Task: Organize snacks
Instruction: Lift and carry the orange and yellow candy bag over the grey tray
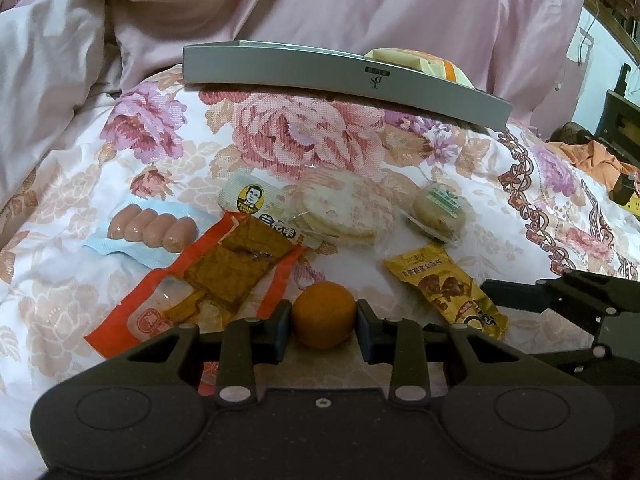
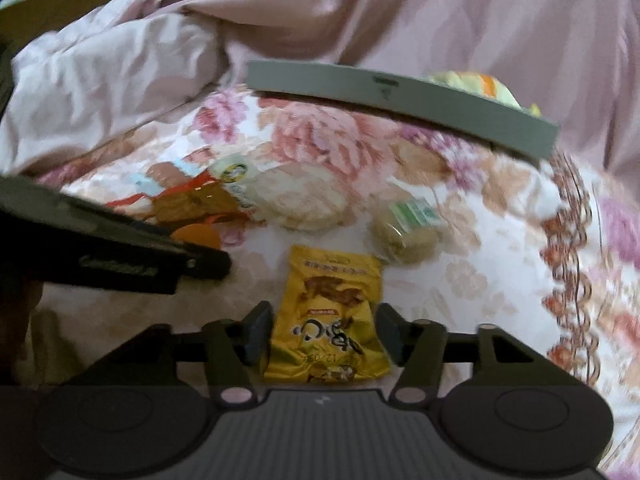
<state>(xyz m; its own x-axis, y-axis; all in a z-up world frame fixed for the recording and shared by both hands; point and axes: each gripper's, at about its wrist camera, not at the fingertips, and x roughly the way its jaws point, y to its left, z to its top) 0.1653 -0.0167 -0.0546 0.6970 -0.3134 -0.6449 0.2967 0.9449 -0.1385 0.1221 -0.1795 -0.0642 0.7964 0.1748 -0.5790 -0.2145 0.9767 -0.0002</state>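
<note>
Now, left gripper (image 1: 324,320): its two fingers stand on either side of the small orange fruit (image 1: 323,315); the pads look touching or almost touching its sides, so I cannot tell if it is really clenched on it.
Small orange fruit: it lies on the floral bedcover (image 1: 168,152), just in front of the red tofu packet (image 1: 208,276).
Right gripper (image 2: 325,334): the jaws are released and wide, one finger at each side of the yellow snack bag (image 2: 330,320), not pressing it. This view is blurred.
Yellow snack bag: flat on the bedcover, near the fruit, its lower part between the right fingers.
Red tofu packet: it lies slanted, with brown pieces visible through its clear window; its upper corner overlaps the white packet with a man's portrait (image 1: 256,204).
Sausage pack (image 1: 148,228): pale blue wrapper with a row of small pink sausages, left of the tofu packet.
Rice crackers (image 1: 340,216): round and pale in a clear wrapper, beside the portrait packet.
Round pastry with green label (image 1: 438,210): right of the crackers, apart from them.
Grey box (image 1: 340,80): shallow, at the far side of the bedcover, holding a yellow and orange packet (image 1: 420,60) at its right end.
Pink quilt (image 1: 360,8): crumpled behind the box.
</note>
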